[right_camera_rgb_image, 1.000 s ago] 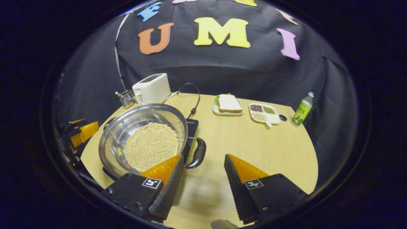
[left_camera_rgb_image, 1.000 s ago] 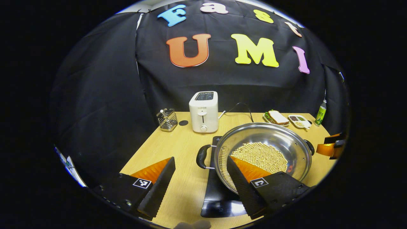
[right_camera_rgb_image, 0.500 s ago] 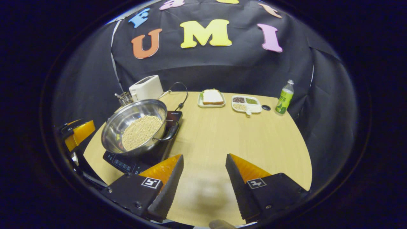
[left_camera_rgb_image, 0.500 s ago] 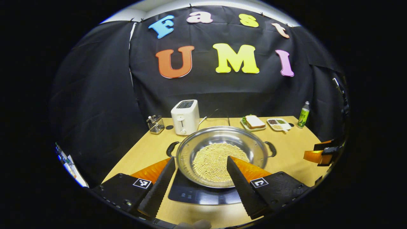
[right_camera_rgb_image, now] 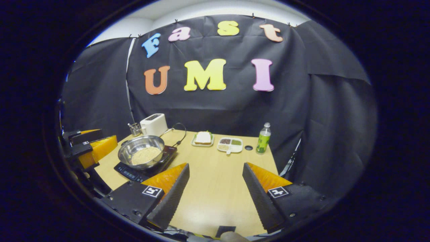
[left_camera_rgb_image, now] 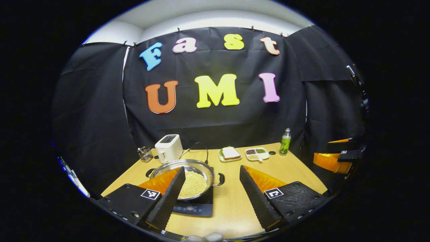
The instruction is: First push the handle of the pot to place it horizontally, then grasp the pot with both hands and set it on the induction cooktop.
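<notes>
Steel pot (right_camera_rgb_image: 141,155) of beans sits on the induction cooktop (right_camera_rgb_image: 146,165) on the desk (right_camera_rgb_image: 215,181). Both the left hand-held gripper (left_camera_rgb_image: 210,196) and right hand-held gripper (right_camera_rgb_image: 215,195) hang spread and empty, well apart from it.

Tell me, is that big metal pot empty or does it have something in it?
Not empty. The pot sits on the induction cooktop with a layer of small pale round beans covering its bottom.

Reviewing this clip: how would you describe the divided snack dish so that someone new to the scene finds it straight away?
Start at the wooden table and look along its far edge by the black cloth. Between the sandwich plate and the green bottle lies the divided dish. It alone is a white tray split into compartments of differently coloured small bits.
</notes>
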`<action>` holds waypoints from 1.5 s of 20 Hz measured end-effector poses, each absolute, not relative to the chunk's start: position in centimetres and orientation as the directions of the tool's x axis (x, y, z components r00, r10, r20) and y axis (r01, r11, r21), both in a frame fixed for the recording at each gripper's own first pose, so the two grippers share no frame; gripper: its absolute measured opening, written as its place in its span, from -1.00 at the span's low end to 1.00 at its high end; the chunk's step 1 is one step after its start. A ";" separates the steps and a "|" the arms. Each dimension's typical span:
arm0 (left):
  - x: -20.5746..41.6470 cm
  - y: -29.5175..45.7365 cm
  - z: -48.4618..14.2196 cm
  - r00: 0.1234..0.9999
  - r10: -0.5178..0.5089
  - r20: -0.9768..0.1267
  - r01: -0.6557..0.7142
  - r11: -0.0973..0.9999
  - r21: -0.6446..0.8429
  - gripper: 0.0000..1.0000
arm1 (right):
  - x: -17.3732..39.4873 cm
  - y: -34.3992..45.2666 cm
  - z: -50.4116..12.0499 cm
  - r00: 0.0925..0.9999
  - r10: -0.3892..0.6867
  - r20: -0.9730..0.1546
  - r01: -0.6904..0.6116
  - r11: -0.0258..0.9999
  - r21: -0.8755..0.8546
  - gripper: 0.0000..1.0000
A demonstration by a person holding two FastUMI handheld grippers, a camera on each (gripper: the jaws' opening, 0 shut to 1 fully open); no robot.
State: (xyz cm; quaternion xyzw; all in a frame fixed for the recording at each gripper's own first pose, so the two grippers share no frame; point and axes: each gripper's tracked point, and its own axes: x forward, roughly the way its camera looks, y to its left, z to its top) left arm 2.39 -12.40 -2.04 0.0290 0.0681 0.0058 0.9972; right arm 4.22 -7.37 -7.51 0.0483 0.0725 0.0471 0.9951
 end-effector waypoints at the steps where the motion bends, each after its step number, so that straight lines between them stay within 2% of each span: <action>1: 1.4 -13.9 -0.9 0.994 0.008 -0.113 -0.002 0.998 0.056 0.93 | 3.0 -9.0 -7.0 0.989 0.092 -0.116 -0.081 0.992 0.098 0.99; 5: -2.4 -17.3 3.6 1.000 0.017 -0.024 -0.016 0.998 0.056 0.93 | -0.9 -13.3 -4.1 0.997 0.066 -0.026 -0.063 0.993 0.099 0.99; 12: -4.0 -19.5 8.3 0.998 0.007 0.055 -0.009 1.000 0.027 0.93 | -4.7 -17.4 0.8 0.994 -0.015 0.108 0.001 0.992 0.129 0.99; 15: -4.3 -19.2 8.8 0.998 0.021 0.059 -0.023 0.999 0.029 0.93 | -5.3 -17.9 1.4 0.991 -0.032 0.130 0.015 0.992 0.129 0.99; 16: -4.3 -18.9 8.8 0.998 0.030 0.061 -0.032 0.999 0.028 1.00 | -5.3 -18.2 1.5 0.991 -0.036 0.132 0.018 0.991 0.134 0.99; 17: -4.3 -18.9 8.6 0.998 0.031 0.063 -0.033 0.999 0.026 0.93 | -5.4 -18.3 1.4 0.991 -0.040 0.131 0.021 0.989 0.148 0.99; 30: -3.7 -18.9 9.3 0.997 0.028 0.073 -0.031 0.999 0.032 0.93 | -5.2 -20.0 2.8 0.986 -0.074 0.151 0.045 0.981 0.186 0.99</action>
